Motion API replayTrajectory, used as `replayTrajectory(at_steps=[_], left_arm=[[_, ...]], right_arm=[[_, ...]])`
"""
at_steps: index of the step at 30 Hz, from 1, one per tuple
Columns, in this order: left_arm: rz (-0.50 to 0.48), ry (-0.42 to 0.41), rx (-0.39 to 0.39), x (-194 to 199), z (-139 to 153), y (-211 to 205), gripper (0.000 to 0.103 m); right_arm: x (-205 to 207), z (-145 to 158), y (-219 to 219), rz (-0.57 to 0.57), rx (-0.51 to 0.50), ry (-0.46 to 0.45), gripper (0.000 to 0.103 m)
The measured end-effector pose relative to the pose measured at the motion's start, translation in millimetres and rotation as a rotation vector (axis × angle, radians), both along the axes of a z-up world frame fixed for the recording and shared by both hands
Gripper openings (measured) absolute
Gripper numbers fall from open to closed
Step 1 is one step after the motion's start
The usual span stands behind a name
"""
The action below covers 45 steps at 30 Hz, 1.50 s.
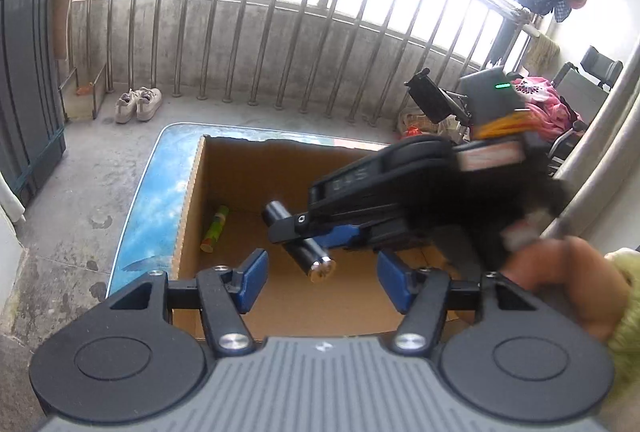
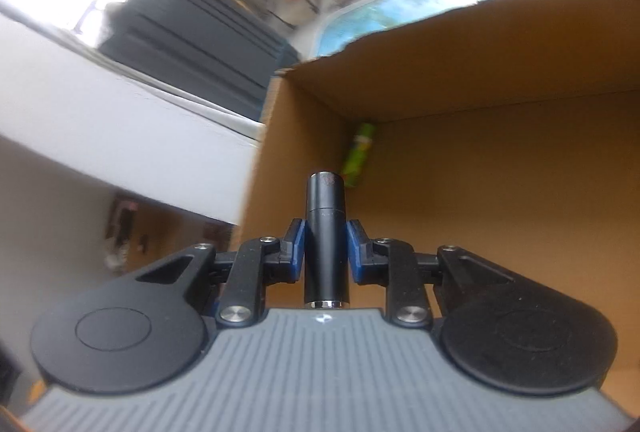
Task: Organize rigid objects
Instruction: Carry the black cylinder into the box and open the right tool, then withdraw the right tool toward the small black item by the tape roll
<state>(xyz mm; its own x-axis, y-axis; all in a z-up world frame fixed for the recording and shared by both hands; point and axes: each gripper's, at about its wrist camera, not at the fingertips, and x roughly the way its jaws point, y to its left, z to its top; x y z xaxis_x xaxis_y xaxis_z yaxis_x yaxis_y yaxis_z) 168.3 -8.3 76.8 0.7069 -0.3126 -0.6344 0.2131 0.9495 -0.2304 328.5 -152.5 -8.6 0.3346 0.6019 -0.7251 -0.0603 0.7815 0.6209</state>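
1. The right gripper (image 2: pixel 326 246) has its jaws closed on a black metal cylinder (image 2: pixel 325 232), which looks like a small flashlight or similar tube with a silver end cap. The blue pads press on its two sides near mid-length, so it lies straight along the gripper's line and cannot swing.

2. In the left wrist view the same cylinder (image 1: pixel 301 241) hangs over the open cardboard box (image 1: pixel 236 168), tilted with its silver end lowest. Holding it above the opening, not over the rim, suggests the box is where it is meant to go.

3. The left gripper (image 1: pixel 322 282) has its jaws open with nothing between them. It sits at the near edge of the box, leaving the space over the box floor free for the right gripper.

4. A green tube-shaped container (image 1: pixel 215 228) already lies on the box floor, tucked against the left wall near the far corner. That leaves most of the floor bare, so the cylinder could probably be laid beside it without touching.

5. The box stands on a blue patterned table (image 1: pixel 158 200) on a concrete balcony floor, with a metal railing (image 1: pixel 256 44) behind and a pair of pale sneakers (image 1: pixel 138 104) beside it.

6. My reading: one item is stored, and the cylinder is about to be lowered and released.
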Motion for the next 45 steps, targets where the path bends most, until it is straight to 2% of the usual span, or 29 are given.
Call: replayTrajectory(at_steps=[3,6,11,15,19,24,28,32,34,37,39,41,45], left_arm=[[0.023,-0.011,0.030,-3.0,-4.2,2.5,0.063],[0.044,-0.007,0.026,-2.0,-5.7,9.6,0.063],[0.056,-0.036,0.048,-6.7,-0.6,10.3,0.064],[0.055,-0.045,0.050,-16.0,2.0,8.4,0.064],[0.036,-0.072,0.035,-32.9,6.9,5.4,0.068],[-0.014,-0.130,0.023,-59.0,17.5,0.7,0.071],[-0.051,-0.178,0.003,-84.5,28.0,-0.8,0.073],[-0.083,-0.212,-0.028,-104.4,34.4,2.2,0.074],[-0.094,-0.219,-0.034,-112.3,35.6,3.5,0.074],[-0.110,-0.210,-0.035,-119.6,33.6,1.3,0.074],[-0.131,-0.185,-0.035,-122.9,27.7,-1.8,0.074],[-0.168,-0.155,-0.020,-125.5,17.6,-9.1,0.074],[-0.234,-0.052,0.018,-126.8,-15.3,-32.2,0.073]], right_arm=[[24.8,-21.0,4.7,-0.013,-0.052,0.044,0.021],[43.0,-32.9,11.2,-0.019,-0.081,0.056,0.021],[58.1,-42.8,16.1,-0.035,-0.042,0.053,0.023],[56.3,-35.9,10.1,-0.049,-0.025,0.021,0.024],[37.5,-9.5,-7.4,-0.052,0.004,-0.055,0.026],[-13.1,39.8,-38.8,-0.034,0.079,-0.176,0.028],[-71.8,72.0,-74.5,-0.023,0.139,-0.272,0.031],[-133.0,87.0,-107.0,-0.044,0.170,-0.351,0.031],[-173.5,90.3,-137.1,-0.068,0.181,-0.380,0.031],[-223.8,78.5,-167.1,-0.118,0.200,-0.390,0.032],[-255.2,56.9,-178.8,-0.147,0.212,-0.370,0.032],[-283.4,31.9,-189.8,-0.173,0.230,-0.324,0.032],[-300.8,-24.8,-176.1,-0.201,0.293,-0.200,0.030]])
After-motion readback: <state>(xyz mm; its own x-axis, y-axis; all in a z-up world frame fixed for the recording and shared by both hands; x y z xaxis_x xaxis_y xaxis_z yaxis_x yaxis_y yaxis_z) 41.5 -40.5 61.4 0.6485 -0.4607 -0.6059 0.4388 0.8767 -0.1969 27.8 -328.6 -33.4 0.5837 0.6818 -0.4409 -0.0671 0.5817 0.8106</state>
